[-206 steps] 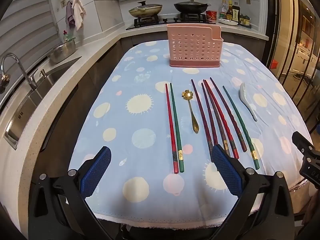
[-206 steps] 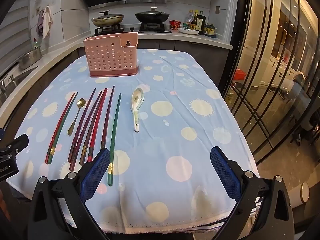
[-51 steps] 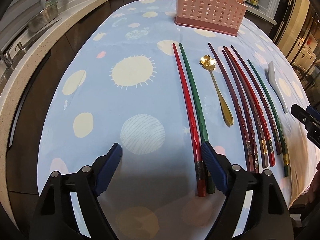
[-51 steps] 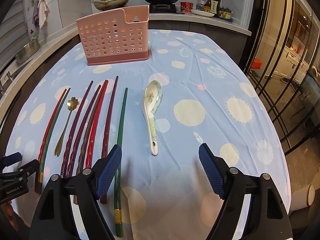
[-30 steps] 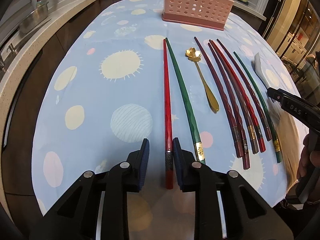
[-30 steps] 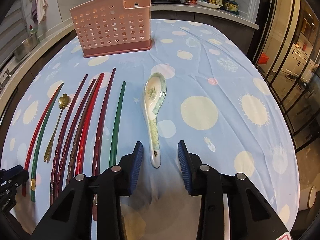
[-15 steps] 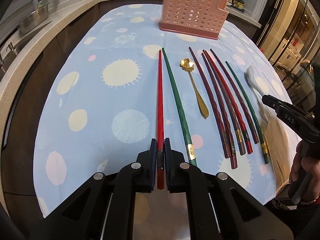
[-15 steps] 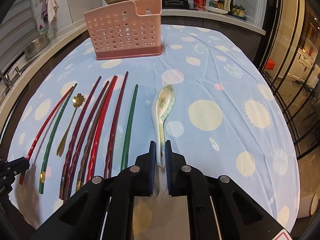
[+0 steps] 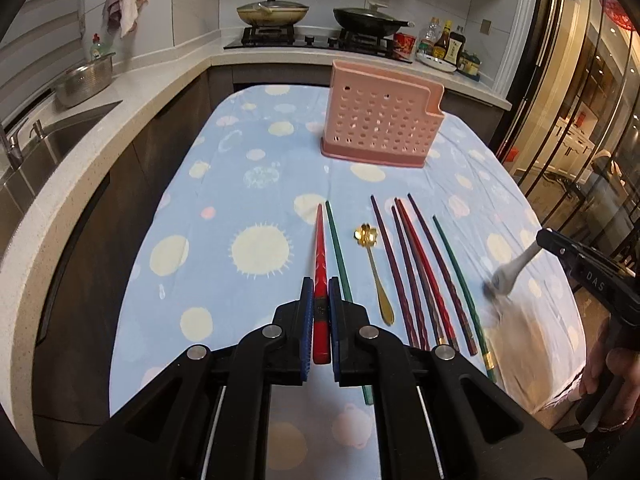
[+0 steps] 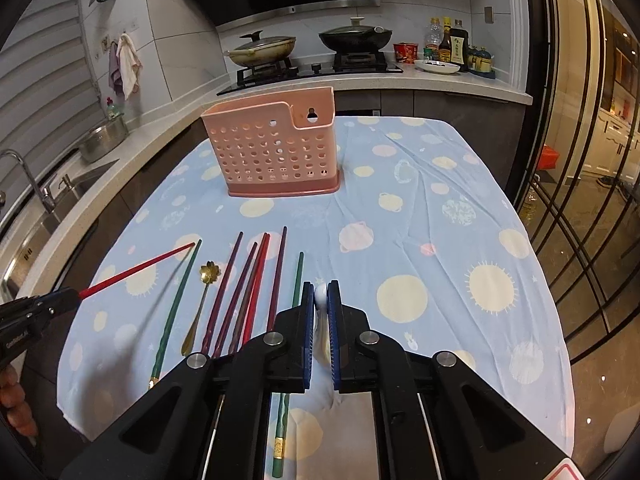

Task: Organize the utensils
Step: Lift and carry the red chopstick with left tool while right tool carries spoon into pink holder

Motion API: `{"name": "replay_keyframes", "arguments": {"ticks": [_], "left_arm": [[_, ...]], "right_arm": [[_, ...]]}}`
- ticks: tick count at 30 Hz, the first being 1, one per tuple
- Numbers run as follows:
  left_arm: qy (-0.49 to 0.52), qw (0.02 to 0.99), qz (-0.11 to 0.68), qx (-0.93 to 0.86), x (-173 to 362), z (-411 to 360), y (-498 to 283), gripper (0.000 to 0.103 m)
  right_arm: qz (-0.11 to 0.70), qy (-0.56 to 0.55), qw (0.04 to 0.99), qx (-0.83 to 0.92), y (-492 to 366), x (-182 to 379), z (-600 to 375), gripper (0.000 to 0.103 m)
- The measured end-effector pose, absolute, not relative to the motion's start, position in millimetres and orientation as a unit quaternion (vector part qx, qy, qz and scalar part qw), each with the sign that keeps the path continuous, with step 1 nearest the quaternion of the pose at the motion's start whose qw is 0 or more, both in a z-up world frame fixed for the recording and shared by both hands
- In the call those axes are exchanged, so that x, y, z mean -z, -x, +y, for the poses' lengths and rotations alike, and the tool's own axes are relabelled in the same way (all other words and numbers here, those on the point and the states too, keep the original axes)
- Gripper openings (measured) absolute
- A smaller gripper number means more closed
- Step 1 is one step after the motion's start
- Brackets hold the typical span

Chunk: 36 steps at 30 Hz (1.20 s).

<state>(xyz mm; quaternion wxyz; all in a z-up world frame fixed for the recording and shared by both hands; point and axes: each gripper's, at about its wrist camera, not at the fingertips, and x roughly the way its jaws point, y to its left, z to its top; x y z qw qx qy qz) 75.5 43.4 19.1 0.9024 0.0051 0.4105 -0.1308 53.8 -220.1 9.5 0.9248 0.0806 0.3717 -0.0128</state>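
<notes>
My left gripper (image 9: 319, 288) is shut on a red chopstick (image 9: 320, 256) and holds it lifted off the cloth; it also shows in the right wrist view (image 10: 136, 268). My right gripper (image 10: 321, 292) is shut on a white ceramic spoon (image 10: 321, 320), raised above the table; the spoon also shows in the left wrist view (image 9: 514, 266). A green chopstick (image 9: 338, 248), a gold spoon (image 9: 374, 268) and several more chopsticks (image 9: 420, 264) lie in a row on the cloth. A pink perforated utensil holder (image 9: 380, 124) stands upright at the far side, also in the right wrist view (image 10: 276, 148).
The table has a blue cloth with pale dots (image 9: 248, 184). A counter with a sink (image 9: 48, 140) runs along the left. A stove with two pans (image 9: 316, 20) and bottles (image 9: 448, 48) is behind the table. Glass doors (image 10: 580, 160) stand to the right.
Both grippers, shut on their items half a second ago, have lifted: the red chopstick and the white spoon have risen off the cloth, and both views now look farther across the table.
</notes>
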Motion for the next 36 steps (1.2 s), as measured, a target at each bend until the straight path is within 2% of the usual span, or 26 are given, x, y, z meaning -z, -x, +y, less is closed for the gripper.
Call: {"name": "replay_keyframes", "arguments": {"ticks": [18,29,36], "left_arm": [[-0.027,0.941,0.308,0.137,-108,15,-151,0.007],[-0.025,0.963,0.224,0.146,-190,-8,-208,0.007],[-0.013,0.969,0.189,0.157,-227,-25,-252,0.007]], "right_arm": [[0.316,-0.090,0.944,-0.021,-105,-66,-240,0.006],[0.278,-0.101,0.953,-0.058,-192,-116,-245,0.006],[0.272,-0.120,0.952,-0.072,-251,-129,-246,0.006]]}}
